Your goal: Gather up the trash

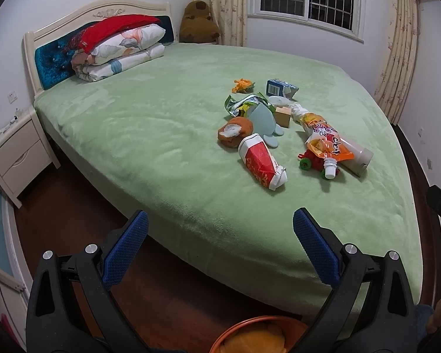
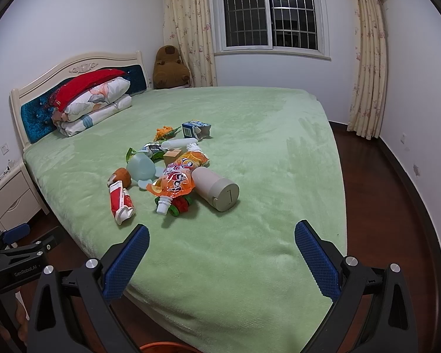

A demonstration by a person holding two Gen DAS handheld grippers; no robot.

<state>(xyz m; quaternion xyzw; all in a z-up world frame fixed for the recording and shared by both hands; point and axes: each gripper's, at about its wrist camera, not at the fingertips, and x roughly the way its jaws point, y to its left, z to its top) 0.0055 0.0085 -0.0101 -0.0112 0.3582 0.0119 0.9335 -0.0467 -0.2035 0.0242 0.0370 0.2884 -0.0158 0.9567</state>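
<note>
A heap of trash and toys lies on the green bed. It holds a red-and-white carton, an orange drink pouch, a blue carton and a green wrapper. A beige bottle, a pale blue cup and a red toy car lie among them. My left gripper is open and empty above the bed's near edge. My right gripper is open and empty, short of the heap.
An orange bin sits on the floor below my left gripper; its rim shows in the right wrist view. Folded bedding lies at the headboard. A nightstand stands left of the bed. A brown plush sits in the corner.
</note>
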